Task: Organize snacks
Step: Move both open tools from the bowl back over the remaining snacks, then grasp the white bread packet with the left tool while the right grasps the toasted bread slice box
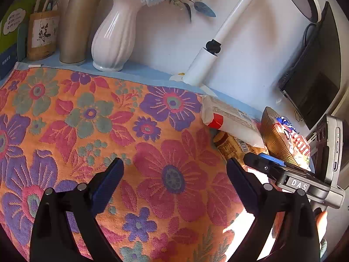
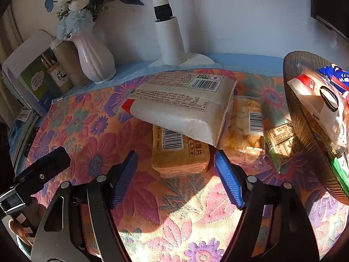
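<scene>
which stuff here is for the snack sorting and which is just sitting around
For the job:
- white snack pack
- orange cracker pack
- clear puff pack
- green-edged pack
- ribbed gold bowl, already holding packets
- right tool, open
- left tool, open

Just lying about:
- white vase of flowers
- lamp base
- pen holder
- gold flask
- floral cloth

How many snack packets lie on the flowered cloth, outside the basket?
4: a white packet on top, a tan packet under it, a yellowish packet beside, a green-edged packet against the basket. More may be hidden.
</scene>
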Motion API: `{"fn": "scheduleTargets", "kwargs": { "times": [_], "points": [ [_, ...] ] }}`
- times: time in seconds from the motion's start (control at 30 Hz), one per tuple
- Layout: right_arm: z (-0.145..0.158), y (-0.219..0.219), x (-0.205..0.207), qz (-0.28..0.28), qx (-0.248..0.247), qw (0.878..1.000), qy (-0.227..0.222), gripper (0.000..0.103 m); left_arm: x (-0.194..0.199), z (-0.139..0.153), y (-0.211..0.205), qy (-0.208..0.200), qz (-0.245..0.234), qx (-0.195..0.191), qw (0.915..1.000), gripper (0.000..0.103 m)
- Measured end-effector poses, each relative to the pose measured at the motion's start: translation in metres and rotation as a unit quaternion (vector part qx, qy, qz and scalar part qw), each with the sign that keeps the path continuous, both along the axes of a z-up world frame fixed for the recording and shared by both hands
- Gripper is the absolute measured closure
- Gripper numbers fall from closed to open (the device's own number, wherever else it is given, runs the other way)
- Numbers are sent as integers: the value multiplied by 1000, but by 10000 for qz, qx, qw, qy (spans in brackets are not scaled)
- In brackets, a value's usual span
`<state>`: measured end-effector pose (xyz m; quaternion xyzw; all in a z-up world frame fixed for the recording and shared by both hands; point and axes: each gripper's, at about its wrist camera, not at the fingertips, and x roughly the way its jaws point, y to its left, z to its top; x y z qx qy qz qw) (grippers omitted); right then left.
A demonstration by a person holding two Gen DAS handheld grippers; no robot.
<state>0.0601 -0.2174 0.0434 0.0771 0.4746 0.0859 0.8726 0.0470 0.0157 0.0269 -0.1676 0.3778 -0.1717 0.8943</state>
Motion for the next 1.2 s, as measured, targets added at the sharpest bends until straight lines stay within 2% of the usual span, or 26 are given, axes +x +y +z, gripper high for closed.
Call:
{"fn": "scheduleTargets", "kwargs": {
  "times": [0.2, 0.27, 0.3, 0.4, 0.5, 0.6, 0.7, 0.8, 0.9, 0.97, 1.0, 1.1, 1.13, 1.2],
  "points": [
    [-12, 15, 21, 23, -209, 9997, 103, 28, -2, 1, -2, -28, 12, 18, 10000, 9],
    [-22, 18, 28, -40, -322, 9991, 270, 34, -2, 1, -3, -48, 9, 49, 10000, 9],
    [-26, 16, 30, -106, -405, 9985, 366, 43, -3, 1, -4, -55, 5, 63, 10000, 9],
    [-23, 11, 26, -122, -303, 9990, 302, 47, -3, 0, -4, -50, -16, 61, 10000, 9],
    [-20, 9, 12, -9, -320, 9990, 318, 47, -1, 2, -3, 34, -69, 11, 10000, 9],
    [-16, 4, -20, 190, -340, 9987, 322, 47, 1, 10, -7, 184, -289, -14, 9994, 9],
    [-12, -11, -61, 160, -408, 9986, 294, 47, 4, 30, -25, 92, -680, 433, 9967, 9],
    [-6, -33, -93, -121, -449, 9984, 333, 47, 21, 45, -51, -5, -1163, 804, 9900, 9],
    [-3, -56, -115, -479, -577, 9968, 262, 47, 56, 39, -74, 121, -1388, 1003, 9852, 9],
    [-8, -70, -125, -613, -627, 9959, 238, 47, 78, 32, -85, 176, -1475, 990, 9839, 15],
    [-9, -76, -128, -602, -440, 9970, 222, 47, 84, 34, -91, 45, -1636, 966, 9818, 16],
    [-9, -81, -132, -580, -234, 9979, 149, 46, 92, 44, -115, -526, -2387, 1311, 9608, 10],
    [-9, -80, -132, -577, -242, 9979, 148, 46, 97, 45, -123, -492, -2644, 1331, 9539, 5],
    [-8, -80, -133, -567, -249, 9980, 152, 46, 109, 43, -139, -364, -2860, 1452, 9465, 5]
  ]
}}
